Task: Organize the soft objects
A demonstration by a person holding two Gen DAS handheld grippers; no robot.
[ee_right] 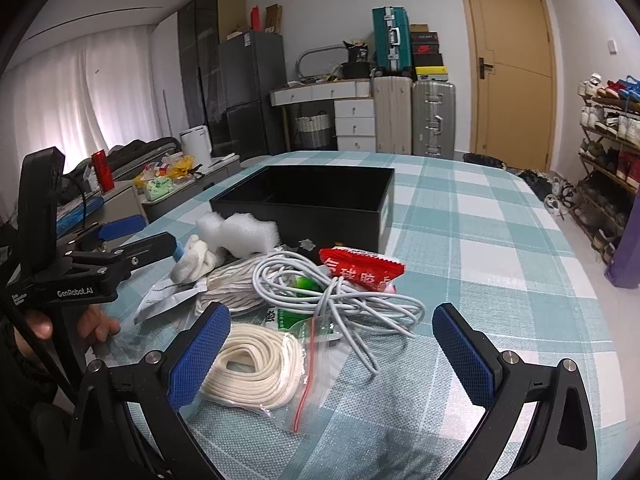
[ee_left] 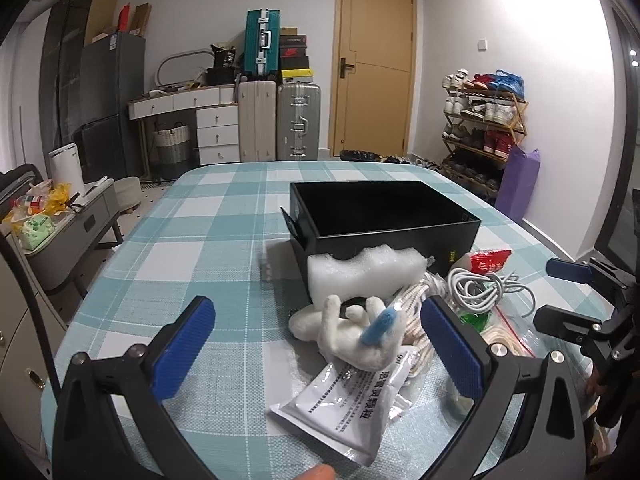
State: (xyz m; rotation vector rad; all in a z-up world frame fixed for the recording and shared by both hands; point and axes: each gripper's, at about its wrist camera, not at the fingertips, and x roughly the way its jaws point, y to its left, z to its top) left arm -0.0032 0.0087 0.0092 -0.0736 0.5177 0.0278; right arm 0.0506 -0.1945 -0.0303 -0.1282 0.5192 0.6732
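An open black box [ee_left: 384, 216] [ee_right: 312, 196] stands mid-table. In front of it lies a pile: a white foam block [ee_left: 366, 276] [ee_right: 240, 232], a white plush toy [ee_left: 352, 336] [ee_right: 196, 258] with a blue part, a white sachet [ee_left: 344, 404], a coiled grey cable [ee_left: 484, 286] [ee_right: 340, 296], a red packet [ee_left: 490, 260] [ee_right: 360, 270], and cream rope in a clear zip bag [ee_right: 256, 364]. My left gripper [ee_left: 320, 352] is open, its jaws on either side of the plush toy. My right gripper [ee_right: 332, 352] is open just before the rope bag and cable.
The table has a teal-and-white checked cloth [ee_left: 192, 240] [ee_right: 500, 240]. A side table with clutter [ee_left: 48, 216] stands off its left edge. Suitcases, drawers and a door are behind; a shoe rack [ee_left: 484, 128] stands at the right.
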